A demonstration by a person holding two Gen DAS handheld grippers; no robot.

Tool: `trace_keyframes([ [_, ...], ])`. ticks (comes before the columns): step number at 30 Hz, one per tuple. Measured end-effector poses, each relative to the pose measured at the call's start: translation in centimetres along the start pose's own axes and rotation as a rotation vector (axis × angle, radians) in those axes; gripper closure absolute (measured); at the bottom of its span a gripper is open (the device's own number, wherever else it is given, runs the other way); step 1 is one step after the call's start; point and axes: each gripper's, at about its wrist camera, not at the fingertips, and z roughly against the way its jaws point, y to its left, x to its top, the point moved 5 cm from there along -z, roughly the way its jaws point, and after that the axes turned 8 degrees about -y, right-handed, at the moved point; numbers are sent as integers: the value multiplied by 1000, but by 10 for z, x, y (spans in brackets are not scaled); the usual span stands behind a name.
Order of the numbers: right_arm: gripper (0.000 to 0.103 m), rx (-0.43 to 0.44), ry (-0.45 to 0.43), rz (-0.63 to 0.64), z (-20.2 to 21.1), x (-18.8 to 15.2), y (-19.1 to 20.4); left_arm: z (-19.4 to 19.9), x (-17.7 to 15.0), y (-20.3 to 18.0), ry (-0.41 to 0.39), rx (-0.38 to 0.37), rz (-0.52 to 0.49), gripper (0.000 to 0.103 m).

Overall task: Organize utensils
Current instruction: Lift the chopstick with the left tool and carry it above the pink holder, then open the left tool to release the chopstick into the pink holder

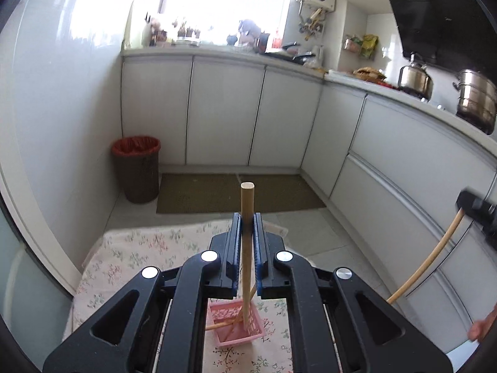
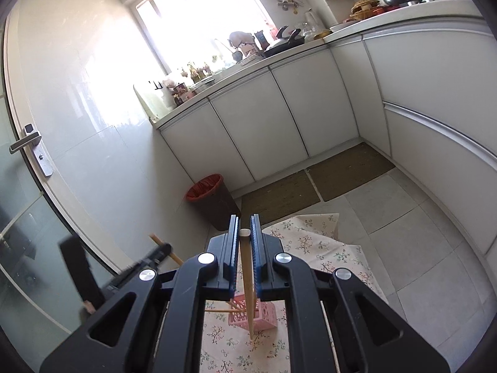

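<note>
Left claw (image 1: 247, 242) clenched on upright chopstick (image 1: 247, 248); long axis vertical, lower tip directly over pink basket (image 1: 236, 323) on tabletop. Right claw (image 2: 245, 245) grips second chopstick (image 2: 248, 286), tip beside basket. Judgement: left nearer, straight descent.

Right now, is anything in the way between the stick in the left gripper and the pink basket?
Nothing visible. The left hand-held gripper holds its chopstick upright with the tip over the open pink basket, where other chopsticks lean.
</note>
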Motion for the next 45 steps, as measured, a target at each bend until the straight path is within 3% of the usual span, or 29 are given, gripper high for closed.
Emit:
trace_keyframes([
  [2, 95, 8, 10, 0, -12, -4, 3, -7, -16, 9, 19, -4, 23, 93],
  [4, 95, 15, 13, 6, -23, -8, 6, 1, -23, 16, -4, -6, 32, 77],
  [6, 95, 21, 13, 13, -32, -11, 9, 18, -21, 24, -52, -7, 56, 70],
  [15, 95, 30, 6, 100, -74, -25, 36, 64, 1, 62, -154, 39, 160, 65],
  [20, 94, 6, 27, 161, -99, -57, 39, 62, 1, 74, -142, 52, 188, 64],
  [24, 91, -8, 80, 176, -117, -86, 34, 61, 0, 77, -126, 81, 191, 54],
  [26, 87, -20, 97, 187, -119, -92, 34, 63, 1, 78, -126, 118, 183, 50],
  [30, 59, -25, 57, 224, -104, -89, 41, 64, 0, 74, -96, 182, 143, 48],
  [33, 55, -33, 21, 250, -85, -82, 45, 67, -1, 70, -85, 186, 131, 47],
  [35, 46, -36, 13, 248, -73, -81, 45, 71, 0, 68, -89, 191, 131, 38],
  [37, 30, -42, 5, 241, -62, -82, 43, 82, 2, 64, -112, 190, 130, 24],
  [41, 20, -82, -21, 219, -40, -80, 35, 98, 6, 50, -134, 183, 91, 20],
  [45, 10, -121, -22, 194, -24, -78, 26, 109, 4, 36, -149, 174, 77, 7],
])
